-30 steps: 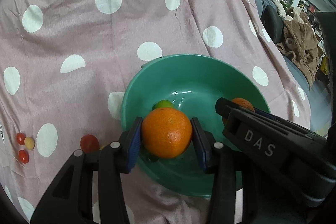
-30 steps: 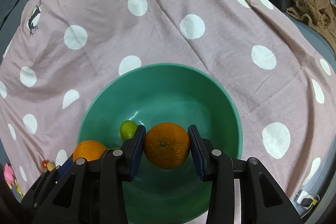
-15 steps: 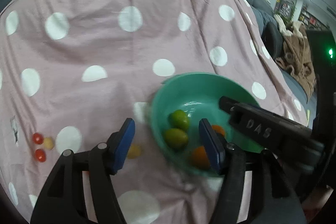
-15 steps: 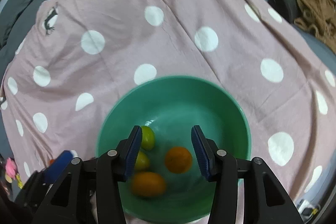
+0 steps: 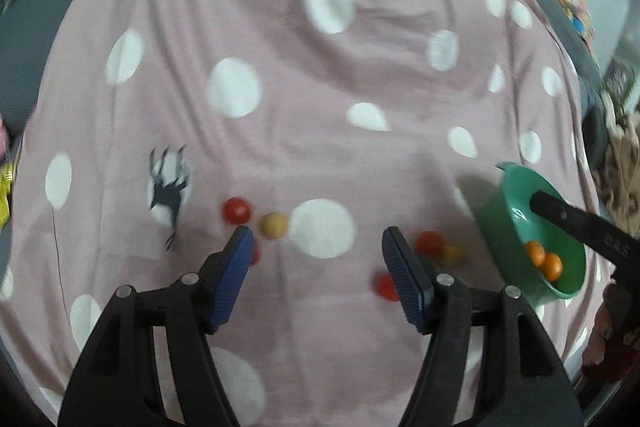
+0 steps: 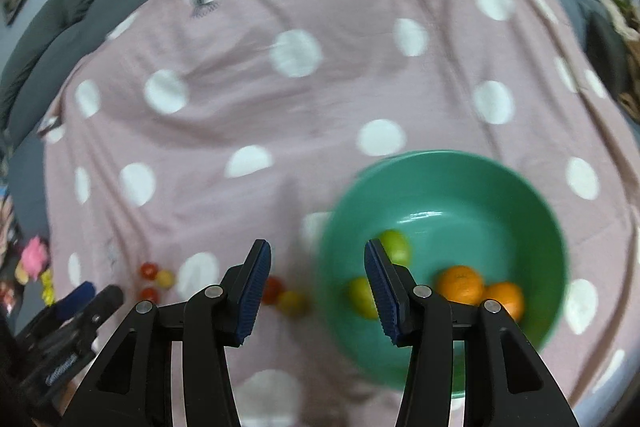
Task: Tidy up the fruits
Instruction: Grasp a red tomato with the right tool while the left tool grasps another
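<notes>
The small round red and yellow fruits, such as the red one (image 5: pixel 237 209) and the pale yellow one (image 5: pixel 274 225), lie loose on the pink dotted cloth (image 5: pixel 280 87), near the green plastic bowl (image 6: pixel 520 195). They look light, smooth and soft-skinned, so they probably roll; take one gently across its middle. The left claw (image 5: pixel 318 255) is opening with nothing between; the right claw (image 6: pixel 316 267) is open and empty.

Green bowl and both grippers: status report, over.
Left gripper opening, empty; right gripper open, empty. Green bowl holds two oranges, two limes. Cherry tomatoes outside.
</notes>
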{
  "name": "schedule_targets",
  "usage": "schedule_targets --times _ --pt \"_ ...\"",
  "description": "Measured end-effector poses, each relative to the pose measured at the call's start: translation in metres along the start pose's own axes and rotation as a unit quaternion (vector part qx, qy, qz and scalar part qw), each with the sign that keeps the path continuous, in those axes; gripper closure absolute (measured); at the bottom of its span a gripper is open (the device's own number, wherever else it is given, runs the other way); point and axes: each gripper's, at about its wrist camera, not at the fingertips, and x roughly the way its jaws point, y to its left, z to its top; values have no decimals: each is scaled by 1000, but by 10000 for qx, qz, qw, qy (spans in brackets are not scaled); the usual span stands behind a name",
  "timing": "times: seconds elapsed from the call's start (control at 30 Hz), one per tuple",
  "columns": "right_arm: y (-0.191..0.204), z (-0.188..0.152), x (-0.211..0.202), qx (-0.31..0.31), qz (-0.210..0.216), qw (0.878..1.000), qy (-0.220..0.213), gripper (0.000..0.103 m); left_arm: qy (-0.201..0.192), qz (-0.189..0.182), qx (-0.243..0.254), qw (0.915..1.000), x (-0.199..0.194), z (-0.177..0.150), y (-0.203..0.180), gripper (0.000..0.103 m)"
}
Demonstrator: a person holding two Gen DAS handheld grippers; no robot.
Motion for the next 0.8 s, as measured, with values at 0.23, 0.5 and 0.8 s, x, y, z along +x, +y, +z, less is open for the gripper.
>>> schedule_targets --times 0.23,0.5,0.8 --pt "41 -19 42 -547 253 9959 679 55 298 -108 -312 9990 20 -5 26 49" --pt "50 -20 79 -627 -105 9923 1059 73 836 -853 136 9927 53 -23 -29 67" --pt "48 -19 107 -859 -628 9861 1273 73 1309 -1136 115 9848 88 -32 -58 71"
